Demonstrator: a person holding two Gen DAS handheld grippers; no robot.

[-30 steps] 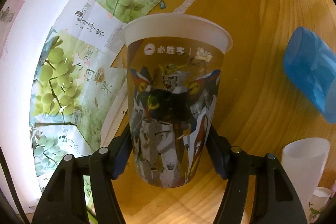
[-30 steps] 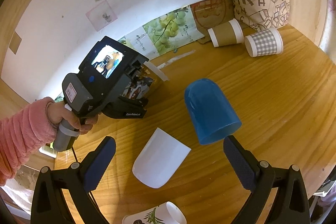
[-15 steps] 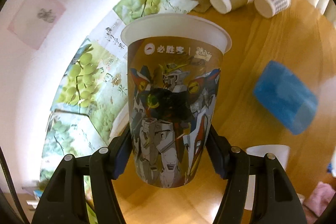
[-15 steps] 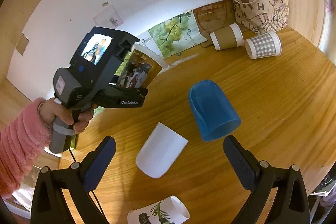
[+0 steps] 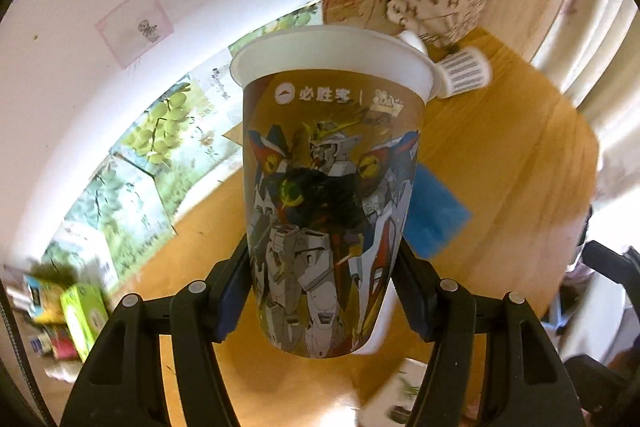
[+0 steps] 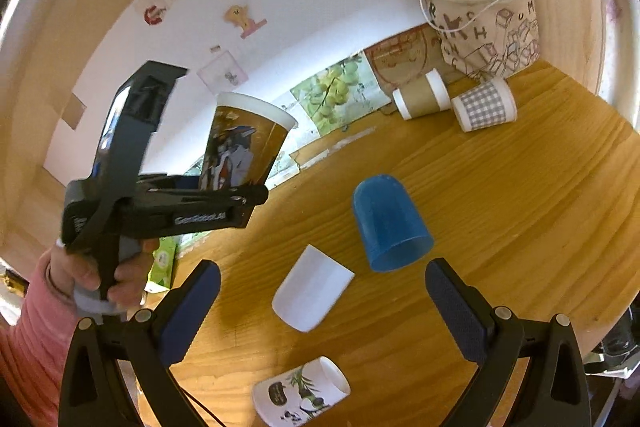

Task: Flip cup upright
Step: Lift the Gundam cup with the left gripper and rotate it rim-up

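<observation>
My left gripper (image 5: 320, 287) is shut on a brown paper cup printed with a robot figure (image 5: 332, 195), gripping its lower body. The cup is held in the air above the wooden table, nearly upright with its white rim on top; it also shows in the right wrist view (image 6: 244, 143), held by the left gripper (image 6: 224, 203). My right gripper (image 6: 320, 307) is open and empty, low over the table. Between its fingers lie a white cup (image 6: 312, 293) on its side and a blue cup (image 6: 390, 223) standing mouth down.
A leaf-printed cup (image 6: 302, 393) lies on its side at the front. A brown cup (image 6: 420, 99) and a checked cup (image 6: 482, 105) lie on their sides at the back right by a patterned bag (image 6: 486, 31). Grape posters (image 6: 340, 89) lean on the wall.
My left gripper has lifted the robot-print cup off the table and tilted it up toward upright. The right gripper has barely moved.
</observation>
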